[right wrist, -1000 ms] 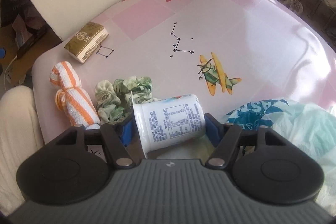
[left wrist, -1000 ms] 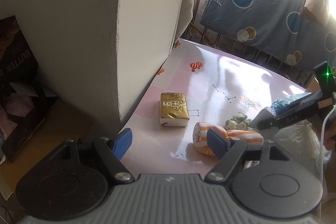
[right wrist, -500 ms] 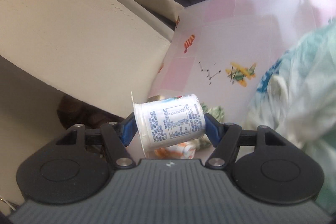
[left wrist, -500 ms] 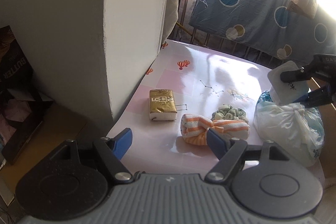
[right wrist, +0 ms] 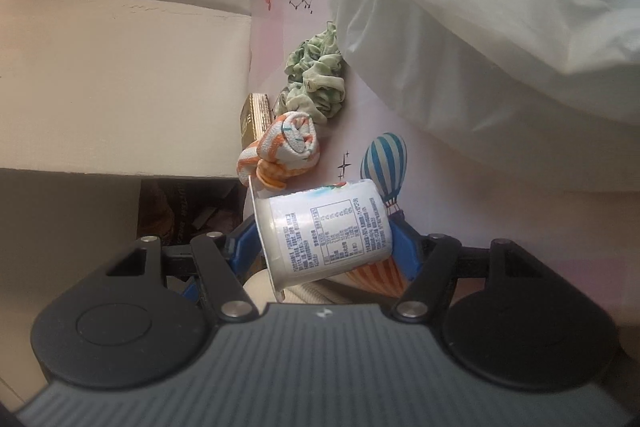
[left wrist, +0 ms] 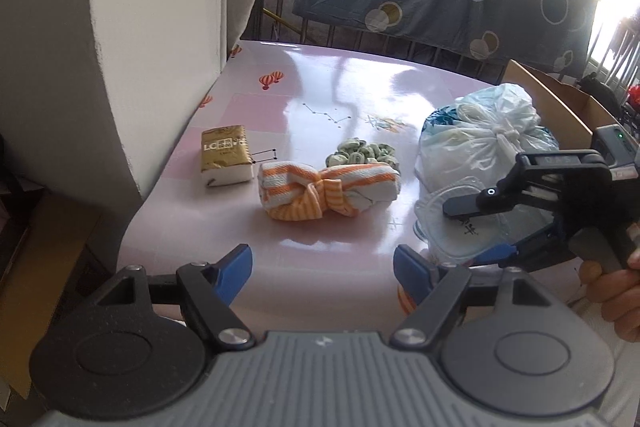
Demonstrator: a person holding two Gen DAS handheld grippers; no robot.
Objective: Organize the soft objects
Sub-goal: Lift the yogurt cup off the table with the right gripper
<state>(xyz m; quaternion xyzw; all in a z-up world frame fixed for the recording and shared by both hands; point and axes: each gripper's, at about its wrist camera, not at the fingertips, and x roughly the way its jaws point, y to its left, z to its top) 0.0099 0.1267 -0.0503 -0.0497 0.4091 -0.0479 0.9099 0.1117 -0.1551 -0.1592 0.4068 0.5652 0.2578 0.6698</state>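
My right gripper (right wrist: 322,242) is shut on a white yogurt cup (right wrist: 328,231), which lies sideways between the blue pads. From the left wrist view that gripper (left wrist: 472,231) is rolled on its side and holds the cup (left wrist: 440,231) low over the table, in front of a knotted plastic bag (left wrist: 480,135). An orange-striped rolled towel (left wrist: 320,193) lies mid-table with a green scrunchie (left wrist: 362,153) behind it. Left of them sits a gold tissue pack (left wrist: 226,155). My left gripper (left wrist: 322,259) hangs open over the near table edge with nothing between its fingers.
A pale pillar (left wrist: 152,27) stands against the pink table (left wrist: 320,87) on the left. An open cardboard box (left wrist: 552,99) sits behind the bag at the right. A blue patterned cloth hangs on a rail beyond the table. A hand (left wrist: 616,291) grips the right tool.
The right gripper has rolled onto its side and come down with the cup, from above the bag to in front of it. The left gripper has drifted right; towel and scrunchie now show in full.
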